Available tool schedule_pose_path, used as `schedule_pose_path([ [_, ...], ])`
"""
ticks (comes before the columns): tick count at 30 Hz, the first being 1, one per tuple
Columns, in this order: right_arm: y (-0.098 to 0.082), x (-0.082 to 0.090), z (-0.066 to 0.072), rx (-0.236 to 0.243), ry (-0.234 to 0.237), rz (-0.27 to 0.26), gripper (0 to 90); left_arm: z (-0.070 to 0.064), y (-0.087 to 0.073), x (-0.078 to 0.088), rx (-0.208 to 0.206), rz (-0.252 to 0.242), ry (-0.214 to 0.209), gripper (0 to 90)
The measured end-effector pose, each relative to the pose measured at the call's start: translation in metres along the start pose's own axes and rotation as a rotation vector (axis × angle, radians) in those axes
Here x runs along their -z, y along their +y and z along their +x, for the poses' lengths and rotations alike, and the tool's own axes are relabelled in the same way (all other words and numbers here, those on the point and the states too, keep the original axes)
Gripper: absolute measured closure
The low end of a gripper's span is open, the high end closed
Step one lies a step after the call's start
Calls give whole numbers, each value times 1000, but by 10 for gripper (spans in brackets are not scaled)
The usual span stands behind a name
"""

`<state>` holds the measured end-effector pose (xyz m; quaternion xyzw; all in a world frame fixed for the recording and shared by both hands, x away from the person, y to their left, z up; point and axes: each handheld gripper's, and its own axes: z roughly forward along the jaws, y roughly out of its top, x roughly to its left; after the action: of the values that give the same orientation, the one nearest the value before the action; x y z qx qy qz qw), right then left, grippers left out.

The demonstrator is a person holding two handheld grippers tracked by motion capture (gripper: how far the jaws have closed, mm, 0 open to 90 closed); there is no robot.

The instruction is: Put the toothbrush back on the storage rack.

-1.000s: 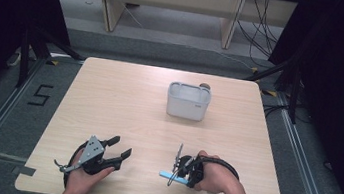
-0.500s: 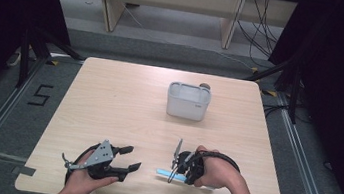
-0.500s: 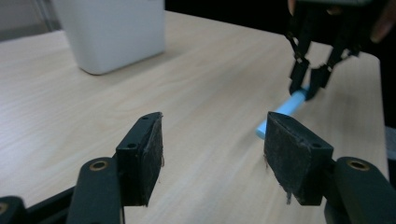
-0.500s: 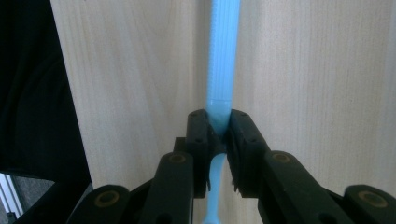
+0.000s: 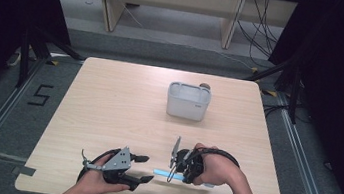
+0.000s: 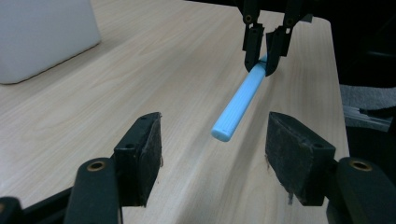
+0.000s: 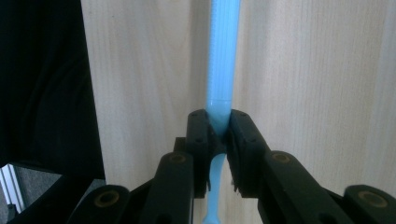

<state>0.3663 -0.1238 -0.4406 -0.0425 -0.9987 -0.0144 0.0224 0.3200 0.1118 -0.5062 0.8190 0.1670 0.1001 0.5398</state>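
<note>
A light blue ribbed plastic handle is clamped in my right gripper, whose pads press on its narrower part. It hangs level just above the table near the front edge, its free end pointing left. My right gripper sits in the person's right hand. Just left of that free end is my left gripper, open. In the left gripper view the handle's blunt end hovers between and just beyond my wide-apart left gripper jaws, touching neither, with the right gripper shut on its far part.
A white rectangular container stands right of centre toward the back of the wooden table, with a small brown object behind it. The same container appears at the upper left of the left gripper view. Dark floor and rails surround the table.
My left gripper has moved right along the front edge, up to the handle's free end. The right gripper keeps its grip and has lifted the handle slightly.
</note>
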Motion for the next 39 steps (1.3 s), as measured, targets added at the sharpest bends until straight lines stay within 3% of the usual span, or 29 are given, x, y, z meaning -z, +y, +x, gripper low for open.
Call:
schedule_pose_path([
  [4, 3, 1, 1, 30, 15, -10, 796, 1, -2, -5, -12, 20, -14, 377],
  [5, 4, 1, 2, 11, 10, -1, 796, 2, -2, -7, -16, 15, -23, 390],
  [8, 6, 0, 1, 38, 14, -24, 796, 2, -4, -10, -14, 19, -27, 422],
  [11, 9, 4, 3, 27, 13, -11, 796, 2, -4, -14, -16, 22, -54, 454],
  [15, 14, 5, 4, 53, 14, -14, 796, 0, -5, -18, -38, 56, -93, 490],
  [16, 16, 4, 2, 98, 11, -22, 796, -1, -5, -20, -41, 52, -116, 505],
  [18, 18, 4, 5, 86, 16, -24, 796, -2, -5, -21, -59, 68, -123, 533],
  [21, 22, 3, 9, 83, 28, -21, 796, -4, -6, -23, -49, 61, -144, 578],
  [24, 26, 3, 8, 121, 23, -18, 796, -3, -5, -23, -60, 56, -153, 635],
  [25, 27, 2, 9, 105, 24, -15, 796, -3, -5, -23, -64, 60, -158, 635],
  [28, 30, 0, 10, 129, 42, -35, 796, -3, -4, -23, -65, 60, -172, 666],
  [30, 31, 0, 13, 98, 51, -28, 795, -1, -4, -22, -87, 76, -178, 679],
  [31, 32, -1, 10, 146, 47, -35, 795, -1, -4, -22, -89, 76, -187, 688],
  [32, 32, -2, 12, 117, 57, -42, 795, -1, -4, -22, -92, 78, -191, 698],
  [33, 33, -1, 12, 123, 49, -29, 795, -2, -3, -21, -97, 87, -185, 706],
  [35, 33, -1, 11, 150, 44, -30, 795, -2, -4, -22, -89, 86, -201, 722],
  [38, 33, -2, 15, 127, 66, -36, 795, -2, -4, -22, -66, 83, -232, 742],
  [39, 34, -2, 14, 166, 54, -30, 795, -3, -4, -23, -58, 73, -237, 749],
])
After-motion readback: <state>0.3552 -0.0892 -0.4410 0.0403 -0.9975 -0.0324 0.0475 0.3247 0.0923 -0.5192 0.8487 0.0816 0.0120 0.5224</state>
